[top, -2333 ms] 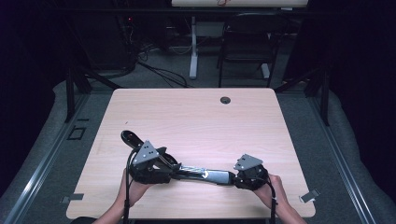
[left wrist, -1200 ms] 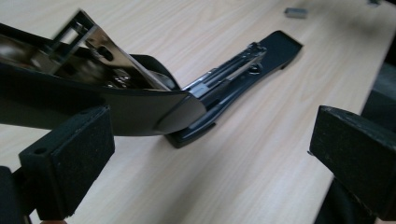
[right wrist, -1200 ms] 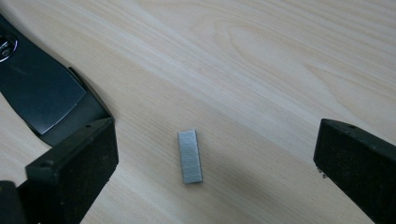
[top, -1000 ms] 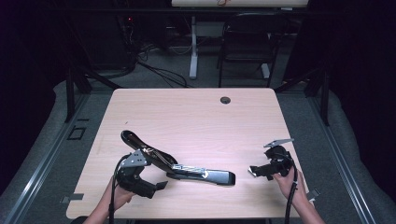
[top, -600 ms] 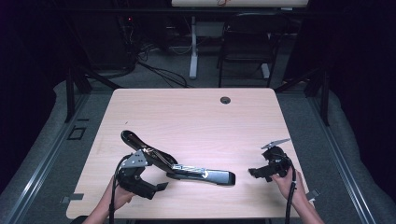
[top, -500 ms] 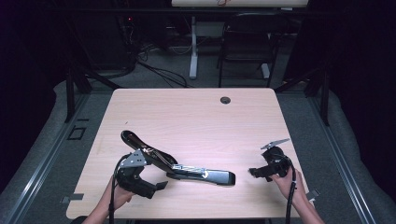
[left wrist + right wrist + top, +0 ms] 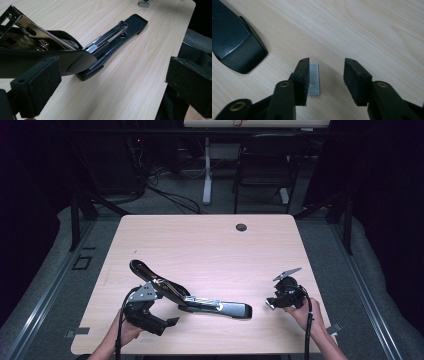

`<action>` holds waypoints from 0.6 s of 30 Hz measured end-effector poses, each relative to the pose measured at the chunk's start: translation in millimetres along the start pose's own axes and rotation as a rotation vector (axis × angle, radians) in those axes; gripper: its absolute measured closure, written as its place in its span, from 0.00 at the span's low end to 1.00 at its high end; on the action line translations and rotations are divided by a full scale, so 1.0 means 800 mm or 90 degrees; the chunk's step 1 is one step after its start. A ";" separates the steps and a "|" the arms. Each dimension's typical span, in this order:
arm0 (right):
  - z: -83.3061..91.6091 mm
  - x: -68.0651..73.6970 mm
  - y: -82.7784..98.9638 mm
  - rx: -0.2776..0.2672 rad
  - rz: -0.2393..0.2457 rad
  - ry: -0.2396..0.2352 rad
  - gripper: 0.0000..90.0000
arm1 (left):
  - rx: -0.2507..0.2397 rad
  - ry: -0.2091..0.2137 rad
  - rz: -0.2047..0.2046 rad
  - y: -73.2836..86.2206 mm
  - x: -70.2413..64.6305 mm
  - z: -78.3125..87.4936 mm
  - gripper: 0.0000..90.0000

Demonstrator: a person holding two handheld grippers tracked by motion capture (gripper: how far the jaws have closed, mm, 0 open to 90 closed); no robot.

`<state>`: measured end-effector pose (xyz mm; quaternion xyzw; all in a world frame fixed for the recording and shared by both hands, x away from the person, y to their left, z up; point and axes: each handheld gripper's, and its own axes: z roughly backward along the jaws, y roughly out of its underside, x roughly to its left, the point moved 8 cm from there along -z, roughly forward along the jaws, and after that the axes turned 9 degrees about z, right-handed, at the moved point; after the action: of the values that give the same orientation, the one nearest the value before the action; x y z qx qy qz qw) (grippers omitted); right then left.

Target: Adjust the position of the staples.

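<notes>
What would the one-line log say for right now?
stapler: open on table | right gripper: jaws just closing around staples, not gripped | left gripper: open beside stapler

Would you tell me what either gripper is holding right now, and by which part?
Nothing is gripped. The right gripper jaws, just closing, straddle the staple strip with a gap; the left gripper is open beside the stapler.

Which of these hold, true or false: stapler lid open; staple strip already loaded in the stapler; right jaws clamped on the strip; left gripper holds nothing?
1. The stapler has its lid swung open: true.
2. The staple strip is loaded: false, it lies on the table.
3. The right gripper clamps the strip: false, only one pad is at it; the jaws have just been closing.
4. The left gripper holds nothing: true.
</notes>
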<state>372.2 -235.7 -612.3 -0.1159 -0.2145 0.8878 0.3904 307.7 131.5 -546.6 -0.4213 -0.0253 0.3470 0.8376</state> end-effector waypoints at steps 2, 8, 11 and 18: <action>-0.001 0.002 0.000 0.002 0.007 -0.003 0.70 | -0.002 -0.001 -0.001 0.000 0.000 -0.001 0.00; 0.000 0.002 -0.002 -0.004 0.011 0.002 0.80 | 0.007 0.001 -0.005 0.000 -0.002 -0.004 0.00; -0.003 0.006 -0.004 -0.007 0.002 -0.008 0.80 | 0.007 0.000 -0.007 0.000 -0.001 -0.005 0.00; -0.009 0.010 -0.004 0.000 0.000 -0.025 0.80 | 0.010 -0.001 -0.008 0.000 -0.001 -0.006 0.00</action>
<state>371.6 -225.5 -617.2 -0.0981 -0.2222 0.8899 0.3862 308.6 128.2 -549.7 -0.4138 -0.0259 0.3424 0.8431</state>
